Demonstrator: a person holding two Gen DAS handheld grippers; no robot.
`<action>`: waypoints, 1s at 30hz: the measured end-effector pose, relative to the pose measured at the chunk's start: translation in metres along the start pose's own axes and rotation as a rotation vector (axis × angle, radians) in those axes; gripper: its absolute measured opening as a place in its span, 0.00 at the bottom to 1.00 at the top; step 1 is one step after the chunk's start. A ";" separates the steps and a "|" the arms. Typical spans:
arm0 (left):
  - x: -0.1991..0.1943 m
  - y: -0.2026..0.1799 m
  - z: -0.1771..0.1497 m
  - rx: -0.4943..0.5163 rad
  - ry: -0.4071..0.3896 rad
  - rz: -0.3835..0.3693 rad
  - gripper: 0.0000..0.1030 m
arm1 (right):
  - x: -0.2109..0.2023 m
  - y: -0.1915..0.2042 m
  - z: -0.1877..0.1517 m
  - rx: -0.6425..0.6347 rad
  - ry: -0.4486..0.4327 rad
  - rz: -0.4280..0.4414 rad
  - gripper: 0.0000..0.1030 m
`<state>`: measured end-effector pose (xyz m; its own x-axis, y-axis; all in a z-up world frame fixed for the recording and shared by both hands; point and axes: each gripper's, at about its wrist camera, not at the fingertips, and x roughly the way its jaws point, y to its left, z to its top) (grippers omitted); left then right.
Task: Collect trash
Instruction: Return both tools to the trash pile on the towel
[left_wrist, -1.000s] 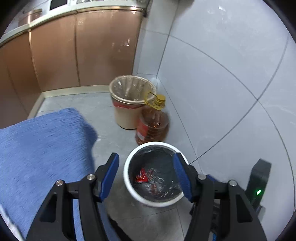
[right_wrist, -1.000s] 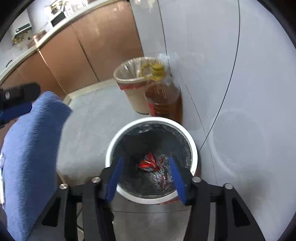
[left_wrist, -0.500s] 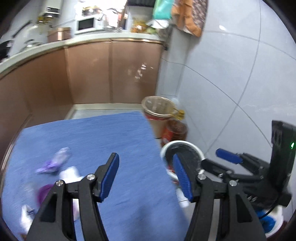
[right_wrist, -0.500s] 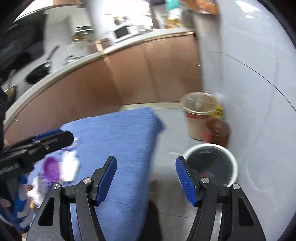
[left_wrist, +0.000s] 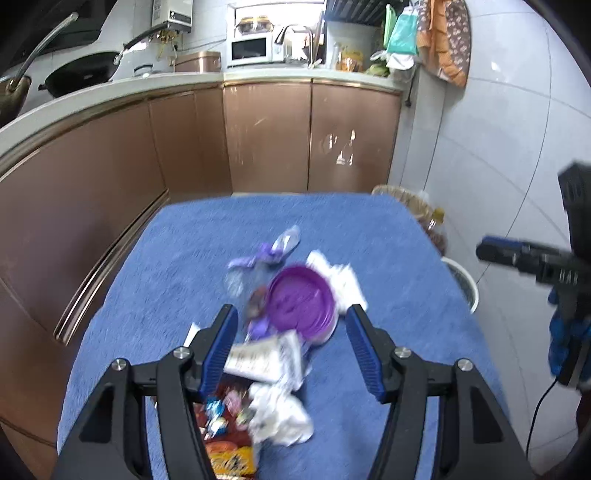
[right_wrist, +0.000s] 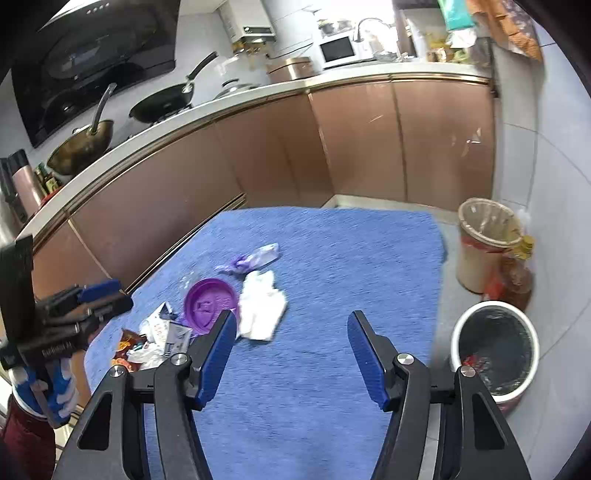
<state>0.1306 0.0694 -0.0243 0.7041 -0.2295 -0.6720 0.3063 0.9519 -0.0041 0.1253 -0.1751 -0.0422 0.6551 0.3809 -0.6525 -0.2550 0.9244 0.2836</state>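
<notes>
Trash lies in a heap on the blue-clothed table (left_wrist: 388, 258): a purple lid (left_wrist: 299, 299), white tissue (left_wrist: 343, 280), a printed wrapper (left_wrist: 258, 358), crumpled paper (left_wrist: 280, 413) and a clear purple bag (left_wrist: 273, 247). My left gripper (left_wrist: 290, 314) hovers open over the heap, the lid and wrapper showing between its fingers, untouched. My right gripper (right_wrist: 291, 321) hangs above bare cloth right of the white tissue (right_wrist: 262, 310) and purple lid (right_wrist: 210, 304); its jaws are closing slightly with nothing between them. The white bin (right_wrist: 456, 332) with a black liner stands on the floor at the right, a red wrapper (right_wrist: 471, 360) inside.
A beige lined bin (right_wrist: 484, 243) and an oil bottle (right_wrist: 517, 277) stand by the tiled wall behind the white bin. Brown kitchen cabinets (left_wrist: 266, 136) run behind and left of the table. A gloved hand (right_wrist: 55, 387) carries the left gripper (right_wrist: 110, 291).
Both grippers have swung up and away from the white bin to the table. The trash heap now lies under the left gripper; the bin sits at the right edge.
</notes>
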 end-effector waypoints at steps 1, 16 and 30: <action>0.004 0.002 -0.006 0.005 0.011 0.013 0.61 | 0.003 0.005 -0.001 -0.004 0.007 0.009 0.59; 0.033 0.103 -0.026 -0.097 0.128 0.029 0.62 | 0.057 0.043 -0.011 -0.094 0.132 0.128 0.58; 0.040 0.084 -0.013 -0.184 0.134 -0.198 0.62 | 0.117 0.049 -0.005 -0.102 0.206 0.153 0.53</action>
<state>0.1765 0.1423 -0.0611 0.5477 -0.3969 -0.7365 0.2993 0.9150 -0.2706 0.1860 -0.0849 -0.1078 0.4478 0.5021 -0.7398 -0.4168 0.8493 0.3242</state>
